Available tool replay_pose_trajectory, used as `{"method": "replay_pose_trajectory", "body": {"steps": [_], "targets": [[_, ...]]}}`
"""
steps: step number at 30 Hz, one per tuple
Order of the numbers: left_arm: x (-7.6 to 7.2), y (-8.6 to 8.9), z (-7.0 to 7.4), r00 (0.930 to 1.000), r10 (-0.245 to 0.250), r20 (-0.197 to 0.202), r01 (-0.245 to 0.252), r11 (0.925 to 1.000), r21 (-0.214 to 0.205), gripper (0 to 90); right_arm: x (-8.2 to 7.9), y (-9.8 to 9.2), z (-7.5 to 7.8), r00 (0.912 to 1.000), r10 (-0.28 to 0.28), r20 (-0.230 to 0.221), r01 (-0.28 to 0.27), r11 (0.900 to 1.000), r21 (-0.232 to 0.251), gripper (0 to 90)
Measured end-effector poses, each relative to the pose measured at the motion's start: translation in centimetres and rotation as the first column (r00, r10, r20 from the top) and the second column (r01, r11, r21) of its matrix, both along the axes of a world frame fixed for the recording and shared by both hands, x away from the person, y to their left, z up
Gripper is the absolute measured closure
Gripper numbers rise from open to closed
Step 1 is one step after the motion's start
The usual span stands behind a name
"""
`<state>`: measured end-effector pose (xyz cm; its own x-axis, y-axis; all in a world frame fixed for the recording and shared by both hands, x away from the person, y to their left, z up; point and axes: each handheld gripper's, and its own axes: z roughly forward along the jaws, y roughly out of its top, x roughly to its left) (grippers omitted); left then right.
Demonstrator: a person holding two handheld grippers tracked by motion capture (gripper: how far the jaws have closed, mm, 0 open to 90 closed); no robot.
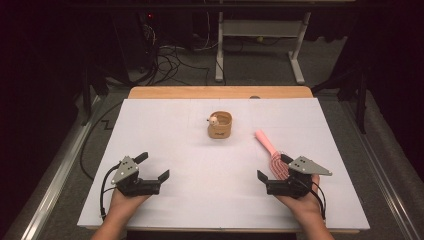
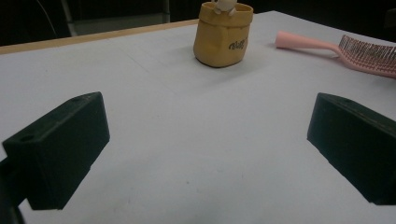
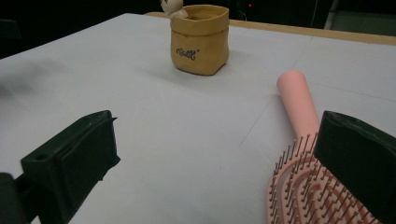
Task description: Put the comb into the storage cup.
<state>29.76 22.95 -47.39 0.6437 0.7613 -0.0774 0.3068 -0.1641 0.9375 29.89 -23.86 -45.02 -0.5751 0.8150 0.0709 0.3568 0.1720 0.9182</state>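
So we had both grippers parked at the near edge of the white table (image 1: pixel 165 125), one per hand, w/ the tan pouch (image 1: pixel 220 125) sitting out past them as our landmark. Left gripper (image 1: pixel 154 167) was well short of the pouch and off to its left, jaws spread wide, nothing between them, just bare table in the left gripper view. Right gripper (image 1: pixel 272 167) was short of the pouch too but on its right side, jaws equally wide apart and not clamped on anything.

The thing we were going for looked like the pink hairbrush (image 1: pixel 271 152). It lay flat, bristles up, just right of the pouch and nearer to us, handle end pointing back toward the pouch, bristle head down by the right gripper. In the right gripper view one jaw sat over the brush head (image 3: pixel 308 196), the other was out on open table, so prob just lining up, no grip yet. Can't tell if that jaw actually touched the bristles.

Our guess why it was laid out like that: brush w/in easy reach of the right hand, pouch standing upright w/ mouth open so stuff can drop in, left gripper idle on standby.

Count: 2 grippers, 1 hairbrush, 1 pouch, plus 1 little round-headed figure (image 1: pixel 213 120) at the pouch rim, can't make out what exactly.
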Motion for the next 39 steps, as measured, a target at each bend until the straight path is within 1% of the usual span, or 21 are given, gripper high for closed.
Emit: {"method": "replay_pose_trajectory", "body": {"steps": [5, 6, 10, 12, 15, 16, 17, 18, 19, 21, 22, 23, 27, 29, 33, 37, 39], "targets": [[0.0, -0.1, 0.0, 0.9999, -0.01, 0.0, 0.01, 0.9999, -0.005, 0.0, 0.0, -0.3, 0.2, 0.9999, -0.004, 0.014, 0.004, 1.0, -0.003, 0.1], [0.0, -0.1, 0.0, 0.9999, -0.013, -0.003, 0.013, 0.9999, -0.005, 0.0, 0.0, -0.4, 0.2, 0.9999, 0.0, 0.015, 0.0, 1.0, -0.008, 0.1], [0.0, -0.1, -0.1, 0.9999, -0.011, -0.007, 0.011, 0.9999, -0.009, 0.0, -0.1, -0.8, 0.4, 0.9997, -0.016, 0.019, 0.017, 0.9993, -0.034, 0.1], [0.0, 0.0, -0.1, 1.0, -0.008, -0.005, 0.008, 0.9999, -0.013, 0.0, -0.1, -1.0, 0.4, 0.9991, -0.034, 0.027, 0.035, 0.9982, -0.048, 0.2], [0.0, 0.1, -0.1, 0.9999, -0.008, -0.011, 0.008, 0.9998, -0.017, 0.0, -0.1, -1.8, 0.5, 0.9972, -0.071, 0.024, 0.072, 0.9953, -0.064, 0.1], [0.0, 0.1, -0.1, 0.9999, -0.008, -0.012, 0.008, 0.9998, -0.018, 0.0, -0.1, -1.8, 0.5, 0.9972, -0.071, 0.024, 0.072, 0.9953, -0.064, 0.1], [0.0, 0.1, -0.1, 0.9999, -0.007, -0.009, 0.007, 0.9998, -0.019, 0.0, 0.0, -2.3, 0.5, 0.9961, -0.087, 0.02, 0.088, 0.9936, -0.071, 0.1], [0.0, 0.1, -0.1, 0.9999, -0.007, -0.009, 0.007, 0.9998, -0.019, 0.0, 0.0, -2.3, 0.5, 0.9961, -0.087, 0.02, 0.088, 0.9936, -0.071, 0.1], [0.0, 0.1, -0.1, 0.9999, -0.006, -0.008, 0.006, 0.9998, -0.021, 0.0, 0.0, -2.7, 0.4, 0.9945, -0.104, 0.016, 0.105, 0.9913, -0.08, 0.1], [0.0, 0.1, -0.1, 1.0, -0.005, -0.008, 0.005, 0.9997, -0.023, 0.0, 0.0, -3.0, 0.4, 0.9939, -0.109, 0.016, 0.11, 0.9903, -0.085, 0.1], [0.0, 0.1, -0.1, 1.0, -0.005, -0.008, 0.005, 0.9997, -0.023, 0.0, 0.0, -3.4, 0.4, 0.992, -0.126, 0.012, 0.126, 0.9884, -0.084, 0.1], [0.0, 0.1, -0.2, 0.9999, -0.006, -0.009, 0.005, 0.9997, -0.024, 0.0, 0.0, -3.4, 0.4, 0.992, -0.126, 0.012, 0.126, 0.9884, -0.084, 0.1], [0.0, 0.1, -0.2, 1.0, -0.004, -0.008, 0.004, 0.9996, -0.026, 0.0, 0.1, -4.4, 0.4, 0.9875, -0.158, 0.004, 0.157, 0.9837, -0.088, 0.1], [0.1, 0.1, -0.2, 1.0, -0.004, -0.009, 0.004, 0.9996, -0.027, 0.0, 0.1, -4.6, 0.4, 0.9872, -0.159, 0.002, 0.159, 0.9833, -0.089, 0.1], [0.1, 0.2, -0.2, 1.0, -0.004, -0.008, 0.004, 0.9995, -0.03, 0.0, 0.3, -5.1, 0.2, 0.9844, -0.176, -0.009, 0.174, 0.9792, -0.104, 0.1], [0.0, 0.2, -0.1, 1.0, -0.004, -0.006, 0.004, 0.9995, -0.032, 0.0, 0.4, -5.6, 0.0, 0.9816, -0.189, -0.025, 0.186, 0.9766, -0.108, 0.1], [0.1, 0.3, -0.1, 1.0, -0.001, -0.009, 0.001, 0.9995, -0.033, 0.0, 0.6, -6.2, -0.4, 0.9785, -0.203, -0.039, 0.197, 0.9731, -0.12, 0.1]]}}
